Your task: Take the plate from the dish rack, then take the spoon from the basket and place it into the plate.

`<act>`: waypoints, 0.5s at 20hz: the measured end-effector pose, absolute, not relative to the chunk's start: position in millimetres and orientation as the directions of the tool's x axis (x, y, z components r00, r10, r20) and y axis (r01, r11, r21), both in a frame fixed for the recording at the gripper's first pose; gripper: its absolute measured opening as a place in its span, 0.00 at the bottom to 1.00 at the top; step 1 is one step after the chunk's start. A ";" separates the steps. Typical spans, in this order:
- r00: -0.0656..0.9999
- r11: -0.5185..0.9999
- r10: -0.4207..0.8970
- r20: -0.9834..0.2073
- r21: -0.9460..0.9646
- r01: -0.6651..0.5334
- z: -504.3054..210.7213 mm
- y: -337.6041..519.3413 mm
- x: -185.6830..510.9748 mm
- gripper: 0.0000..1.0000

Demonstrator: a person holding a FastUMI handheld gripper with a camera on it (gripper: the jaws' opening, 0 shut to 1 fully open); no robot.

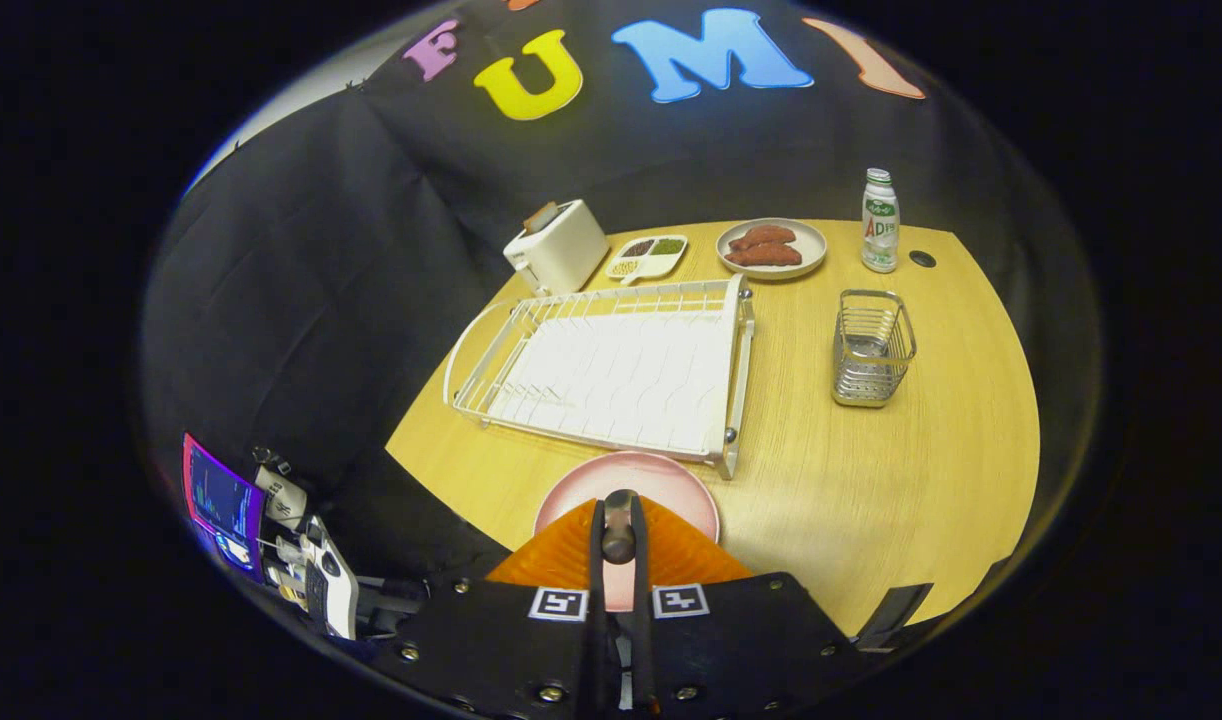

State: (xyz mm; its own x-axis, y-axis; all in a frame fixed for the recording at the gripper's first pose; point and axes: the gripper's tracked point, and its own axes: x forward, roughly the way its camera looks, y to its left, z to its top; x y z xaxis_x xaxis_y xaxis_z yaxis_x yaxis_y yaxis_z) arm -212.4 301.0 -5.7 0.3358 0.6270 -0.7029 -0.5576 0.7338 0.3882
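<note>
Holding the spoon [618, 530] tight in the claw [618, 545] — both fingers pinched on it, poking out forward. Hanging high over the pink plate [626, 480], right under and just ahead, set flat on the tabletop [921, 480] to catch the spoon. Beyond the plate, the white rack [611, 365] — bare now. Basket [872, 348] well off ahead, to the right. Tipped down, ready to drop.

Matt wood-grain table [911, 470], white coated-wire dish rack [611, 365], shiny metal wire basket [872, 347], smooth pink plate [626, 482], gripper [619, 540] clamped on metal spoon [619, 524].
</note>
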 end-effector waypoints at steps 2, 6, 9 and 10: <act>0.319 0.733 0.614 -0.722 0.372 -0.570 -15.4 306.7 -222.6 0.09; 0.324 0.747 0.566 -0.758 0.305 -0.591 -32.8 314.6 -225.8 0.09; 0.324 0.746 0.560 -0.763 0.293 -0.598 -36.2 325.5 -226.5 0.09; 0.322 0.744 0.561 -0.763 0.293 -0.601 -36.2 330.0 -226.8 0.09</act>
